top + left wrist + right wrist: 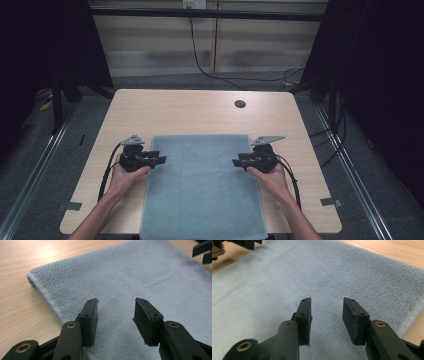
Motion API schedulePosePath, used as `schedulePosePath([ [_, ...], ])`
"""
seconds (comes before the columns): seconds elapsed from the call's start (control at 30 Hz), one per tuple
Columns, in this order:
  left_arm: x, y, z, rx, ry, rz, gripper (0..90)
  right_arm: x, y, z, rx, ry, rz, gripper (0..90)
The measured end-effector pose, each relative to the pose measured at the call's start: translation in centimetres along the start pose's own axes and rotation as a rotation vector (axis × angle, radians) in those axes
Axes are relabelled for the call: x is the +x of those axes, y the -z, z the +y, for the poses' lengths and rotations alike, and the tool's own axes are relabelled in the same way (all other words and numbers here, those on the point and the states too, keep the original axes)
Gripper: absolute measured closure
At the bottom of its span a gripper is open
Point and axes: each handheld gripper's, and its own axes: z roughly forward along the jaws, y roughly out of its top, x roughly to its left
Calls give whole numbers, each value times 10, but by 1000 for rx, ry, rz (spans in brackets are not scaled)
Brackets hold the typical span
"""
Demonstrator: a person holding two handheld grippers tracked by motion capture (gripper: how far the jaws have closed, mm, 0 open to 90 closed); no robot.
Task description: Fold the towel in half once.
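Observation:
A grey-blue fleecy towel [202, 185] lies folded flat on the wooden table [200, 112], reaching its near edge. My left gripper [161, 159] hovers over the towel's left edge, pointing inward, jaws open with nothing between them. My right gripper [237, 162] mirrors it over the right edge, also open and empty. In the left gripper view the open gripper [116, 312] looks across the towel [130, 282], with the other gripper [203, 251] at the top right. In the right gripper view the gripper [327, 312] stands open above the towel [287, 285].
A round cable hole [240, 104] sits near the table's far edge. Bare wood surrounds the towel on the left, right and far sides. Black cables trail from both grippers toward the near edge. Dark curtains and metal rails flank the table.

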Motion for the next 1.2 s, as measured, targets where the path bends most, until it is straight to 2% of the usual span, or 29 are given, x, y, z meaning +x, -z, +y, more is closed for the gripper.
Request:
schedulePosePath([
  [0.03,1,-2,-1,-3,-3,29,541,-2,-4,1,2,-9,-3,573],
  [0.07,3,-3,-1,10,-8,40,542,-5,-8,1,0,-13,-14,549],
  [0.1,3,-6,-3,21,-7,32,542,-7,-12,0,1,-25,-25,533],
  [0.13,2,-8,-5,34,-23,42,542,-8,-15,-2,15,-35,-25,513],
  [0.2,-1,-10,-8,26,-53,58,538,-6,-21,-7,59,-34,-50,480],
  [0.23,-3,-10,-8,34,-55,55,529,-4,-21,-9,56,-7,-62,481],
  [0.27,-4,-10,-9,34,-61,51,530,-2,-20,-12,50,-5,-70,481],
  [0.3,-5,-9,-11,29,-73,49,531,-1,-19,-14,39,-15,-72,482],
  [0.4,-8,-3,-19,17,-72,7,540,1,-14,-20,32,-17,-68,484],
  [0.47,-10,2,-23,21,-80,6,600,3,-12,-23,34,-9,-69,484],
  [0.57,-16,5,-29,18,-75,-3,602,10,-7,-28,40,-5,-69,483],
  [0.63,-22,7,-31,21,-89,11,598,14,-2,-33,47,-15,-57,483],
  [0.83,-35,13,-38,38,-100,-7,586,21,10,-44,45,-37,-19,484],
  [1.0,-46,20,-45,59,-117,-13,569,30,17,-52,58,-14,-6,484],
  [1.13,-54,27,-51,81,-121,-32,558,37,23,-58,61,-22,12,485],
  [1.2,-59,32,-54,93,-136,-39,547,41,26,-61,70,-9,21,484],
])
